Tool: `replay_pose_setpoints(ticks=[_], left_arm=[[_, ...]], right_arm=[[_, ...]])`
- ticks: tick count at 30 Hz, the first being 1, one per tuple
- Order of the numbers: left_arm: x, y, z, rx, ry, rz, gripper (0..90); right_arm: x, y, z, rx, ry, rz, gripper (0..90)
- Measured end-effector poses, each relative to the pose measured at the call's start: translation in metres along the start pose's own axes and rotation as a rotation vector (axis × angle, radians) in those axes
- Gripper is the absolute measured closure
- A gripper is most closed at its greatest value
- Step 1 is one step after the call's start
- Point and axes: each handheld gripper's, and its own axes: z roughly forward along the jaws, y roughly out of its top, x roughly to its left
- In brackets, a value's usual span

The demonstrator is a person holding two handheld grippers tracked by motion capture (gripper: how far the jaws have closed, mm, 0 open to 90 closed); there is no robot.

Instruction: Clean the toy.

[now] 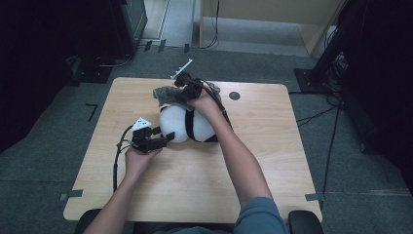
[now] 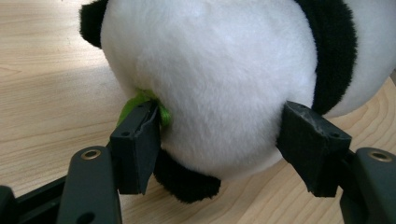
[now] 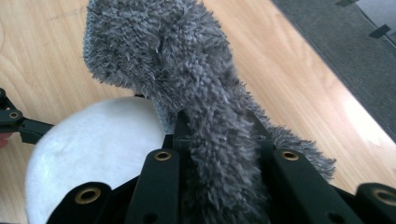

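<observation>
A black-and-white plush panda [image 1: 178, 124] lies in the middle of the wooden table [image 1: 195, 180]. My left gripper [image 1: 165, 139] comes at it from the left. Its two jaws press into the white belly [image 2: 210, 60] from both sides, and a green tag [image 2: 140, 100] sticks out at the left jaw. My right gripper [image 1: 182, 90] hovers just behind the panda, shut on a grey fluffy cloth [image 1: 165, 95]. In the right gripper view the cloth [image 3: 163, 51] stands up between the jaws of that gripper [image 3: 219, 126], over the panda's white fur [image 3: 93, 135].
A small dark round hole [image 1: 234, 95] sits in the tabletop at the back right. A white toothed piece [image 1: 181, 68] lies at the table's far edge. Dark equipment and cables stand on the grey floor to both sides.
</observation>
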Motion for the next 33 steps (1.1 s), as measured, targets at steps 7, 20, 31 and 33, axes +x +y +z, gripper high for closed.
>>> replay_pose_setpoints(ticks=[7, 20, 31, 33], left_arm=[[0.0, 0.0, 0.0, 0.003, 0.003, 0.003, 31.4], [0.0, 0.0, 0.0, 0.001, -0.001, 0.0, 31.3], [0.001, 0.0, 0.0, -0.001, -0.004, 0.005, 31.3], [0.001, 0.0, 0.0, 0.0, -0.002, 0.01, 31.3]], right_arm=[[0.005, -0.001, 0.007, 0.042, 0.003, -0.028, 72.7], [-0.041, -0.04, -0.032, 0.066, -0.059, 0.021, 72.3], [-0.07, -0.083, -0.054, 0.09, -0.105, 0.097, 72.3], [-0.072, -0.09, -0.054, 0.085, -0.105, 0.114, 72.3]])
